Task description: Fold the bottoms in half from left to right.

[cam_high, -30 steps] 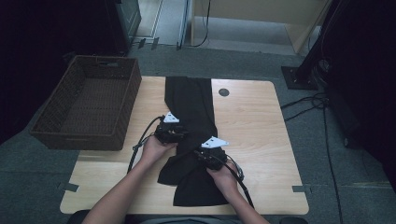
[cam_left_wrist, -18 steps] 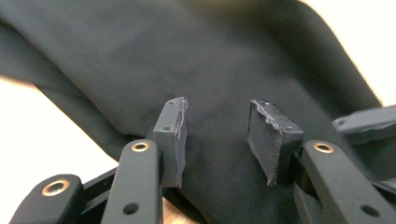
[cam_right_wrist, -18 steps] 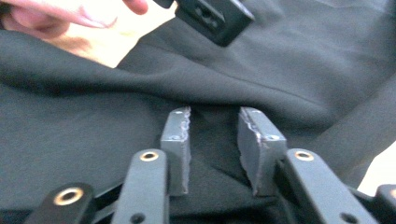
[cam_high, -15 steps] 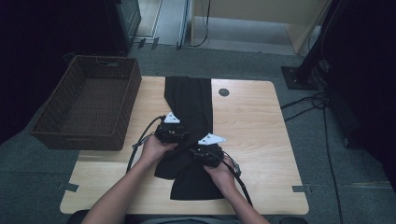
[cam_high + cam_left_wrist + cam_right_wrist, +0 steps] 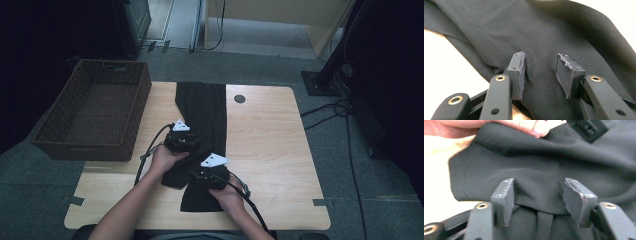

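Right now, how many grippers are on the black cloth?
2. The left gripper sits on the black cloth at its left edge, mid-table; the right gripper is nearer the person, over the cloth's lower end. Both have jaws apart.

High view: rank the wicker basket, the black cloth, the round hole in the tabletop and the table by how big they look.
1. table
2. wicker basket and black cloth: they look close in area, and the basket stands taller toward the camera, so no ranking
3. round hole
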A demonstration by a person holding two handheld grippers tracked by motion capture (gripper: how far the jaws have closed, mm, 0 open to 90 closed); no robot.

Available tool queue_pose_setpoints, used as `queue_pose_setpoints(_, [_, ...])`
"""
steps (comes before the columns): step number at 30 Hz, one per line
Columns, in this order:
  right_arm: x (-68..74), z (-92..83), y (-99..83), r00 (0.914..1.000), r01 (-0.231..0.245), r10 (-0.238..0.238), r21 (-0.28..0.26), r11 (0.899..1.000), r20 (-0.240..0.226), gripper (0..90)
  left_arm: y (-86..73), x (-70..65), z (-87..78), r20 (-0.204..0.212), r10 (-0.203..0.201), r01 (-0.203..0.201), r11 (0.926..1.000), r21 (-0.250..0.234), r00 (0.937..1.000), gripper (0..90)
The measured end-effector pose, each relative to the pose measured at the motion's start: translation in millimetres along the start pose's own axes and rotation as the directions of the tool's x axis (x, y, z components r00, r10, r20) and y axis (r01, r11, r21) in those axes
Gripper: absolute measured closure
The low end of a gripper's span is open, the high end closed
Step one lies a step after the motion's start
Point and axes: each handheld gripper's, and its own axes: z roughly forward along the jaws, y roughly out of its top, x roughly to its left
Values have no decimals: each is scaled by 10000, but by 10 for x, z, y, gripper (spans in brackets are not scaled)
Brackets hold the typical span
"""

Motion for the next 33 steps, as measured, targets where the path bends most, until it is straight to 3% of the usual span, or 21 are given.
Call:
queue_pose_setpoints(3, [1, 17, 16, 10000, 57, -57, -75, 10000, 63, 724, 1, -5, -5, -101, 159, -159, 9999, 64, 9998, 586])
queue_pose_setpoints(5, [-22, -3, 28, 9996, -274, 275, 35, 9996, -67, 845, 3, 0, -20, -273, 335, -330, 9993, 187, 9991, 603])
queue_pose_setpoints(8, [-90, -170, 76, 9964, -701, 703, 70, 9975, -479, 885, -5, 24, -30, -359, 334, -329, 9994, 142, 9988, 623])
queue_pose_setpoints(10, [-109, -322, 119, 9956, -725, 721, -54, 9974, -598, 893, -7, 27, -34, -610, 411, -402, 9991, 156, 9973, 627])
queue_pose_setpoints(13, [-150, -644, 182, 9976, -536, 522, -289, 9981, -453, 895, -13, 40, -45, -749, 467, -456, 9988, 159, 9961, 626])
queue_pose_setpoints(16, [-220, -846, 157, 9976, -654, 650, -183, 9977, -257, 897, -17, 58, -56, -445, 269, -263, 9996, 143, 9986, 633])
queue_pose_setpoints(18, [-252, -903, 104, 9961, -799, 797, -22, 9968, -365, 899, -15, 45, -58, -415, 177, -171, 9997, 162, 9990, 633])
queue_pose_setpoints(21, [-293, -854, -26, 9921, -938, 1020, 1071, 9898, -734, 881, -22, 48, -63, -374, 169, -163, 9998, 146, 9992, 632])
queue_pose_setpoints(22, [-310, -843, -72, 9912, -869, 985, 1262, 9882, -886, 815, -23, 55, -65, -313, 55, -50, 9999, 131, 9995, 632])
queue_pose_setpoints(25, [-356, -881, -114, 9912, -1030, 1079, 659, 9925, -765, 677, -30, 81, -82, -114, -164, 166, 9997, 179, 9998, 629])
queue_pose_setpoints(28, [-424, -859, -89, 9970, -706, 702, -115, 9974, -321, 621, -42, 81, -89, -87, -215, 216, 9996, 181, 9997, 630])
queue_pose_setpoints(30, [-498, -759, -50, 9984, -555, 556, -256, 9981, 45, 591, -44, 66, -89, -157, -173, 176, 9997, 175, 9997, 629])
queue_pose_setpoints(33, [-630, -605, 17, 9965, -776, 791, -533, 9956, 261, 546, -62, 47, -91, -221, -217, 219, 9997, 76, 9995, 627])
